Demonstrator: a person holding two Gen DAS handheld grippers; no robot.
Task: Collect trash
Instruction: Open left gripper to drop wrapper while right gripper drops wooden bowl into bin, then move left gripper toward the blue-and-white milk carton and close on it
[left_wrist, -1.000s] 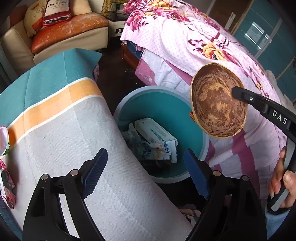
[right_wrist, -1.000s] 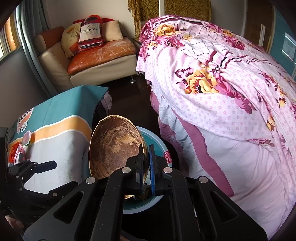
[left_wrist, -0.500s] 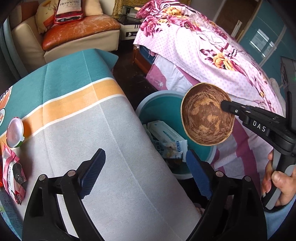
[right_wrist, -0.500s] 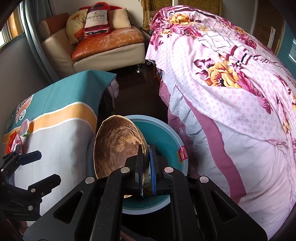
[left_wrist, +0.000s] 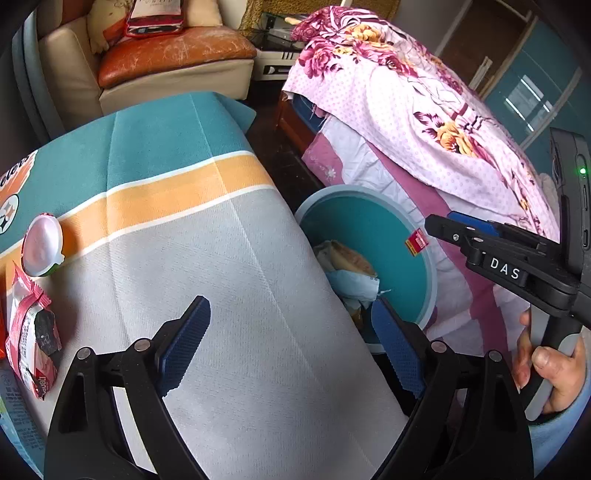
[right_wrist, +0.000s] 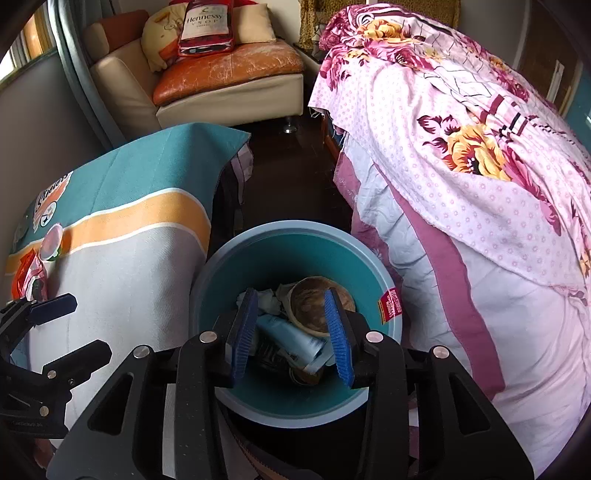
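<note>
A teal bin (right_wrist: 295, 226) stands on the floor between the table and the bed, with several bits of trash inside. A brown round shell bowl (right_wrist: 308, 306) lies loose among them; it also shows as a pale brown piece (left_wrist: 347, 254) in the left wrist view. My right gripper (right_wrist: 290, 299) hangs over the bin, its jaws opening with nothing pressed between the blue pads (right_wrist: 243, 332). My left gripper (left_wrist: 291, 314) is open and empty above the table's edge. A pink wrapper (left_wrist: 29, 350) and a white cup lid (left_wrist: 40, 245) lie on the striped tablecloth (left_wrist: 221, 258).
A bed with a pink flowered cover (right_wrist: 480, 166) crowds the bin's right side. A sofa with an orange cushion (right_wrist: 229, 62) stands at the back across dark floor (right_wrist: 288, 166). A person's hand (left_wrist: 546, 365) grips the right gripper's handle.
The right gripper's jaws have parted and the brown bowl has dropped from them into the bin. The left gripper has shifted left over the table, bringing the wrapper and lid into view.
</note>
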